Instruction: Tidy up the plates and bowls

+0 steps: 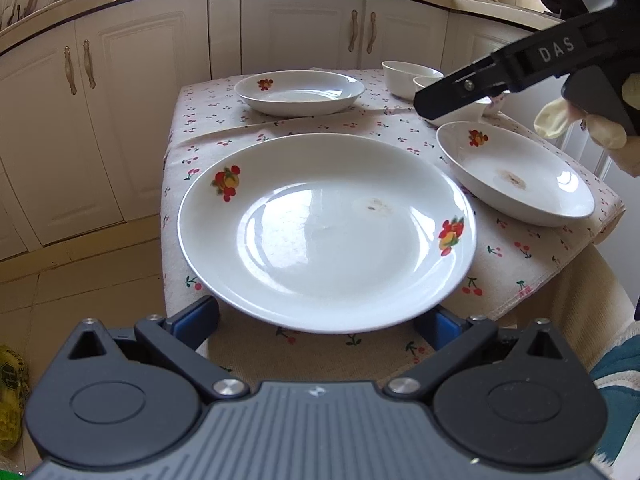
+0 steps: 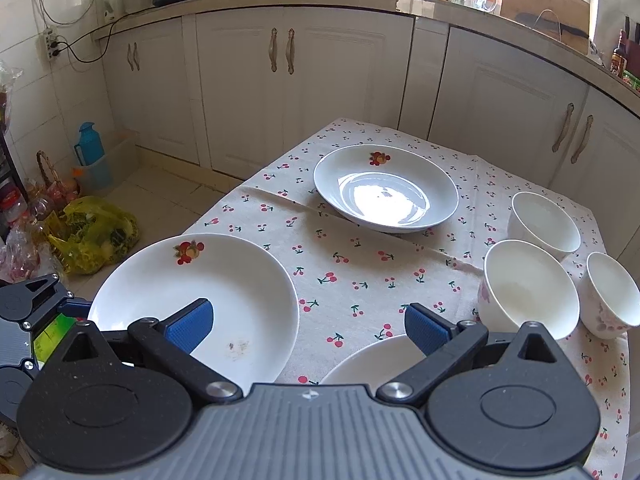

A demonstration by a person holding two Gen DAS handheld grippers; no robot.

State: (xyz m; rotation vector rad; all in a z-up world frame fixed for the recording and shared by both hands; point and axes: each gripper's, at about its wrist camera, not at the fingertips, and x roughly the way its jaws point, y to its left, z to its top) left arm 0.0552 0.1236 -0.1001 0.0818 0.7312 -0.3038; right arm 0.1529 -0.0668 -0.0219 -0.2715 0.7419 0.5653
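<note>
Three white fruit-print plates lie on a cherry-print cloth. In the left wrist view the near plate (image 1: 326, 232) lies just in front of my open left gripper (image 1: 320, 320), its near rim between the blue pads. A second plate (image 1: 514, 176) sits right, a third plate (image 1: 298, 92) far back. My right gripper (image 2: 308, 324) is open and empty above the cloth, between the near plate (image 2: 200, 300) and the second plate's rim (image 2: 372, 360). The far plate (image 2: 386, 188) lies ahead. Three white bowls (image 2: 528, 292) stand at the right.
The small table's cloth (image 2: 360, 280) hangs over the edges. Kitchen cabinets (image 2: 280, 92) stand behind. A yellow bag (image 2: 94, 236) and bottles lie on the floor to the left. The right gripper's arm (image 1: 520, 68) hovers over the bowls in the left wrist view.
</note>
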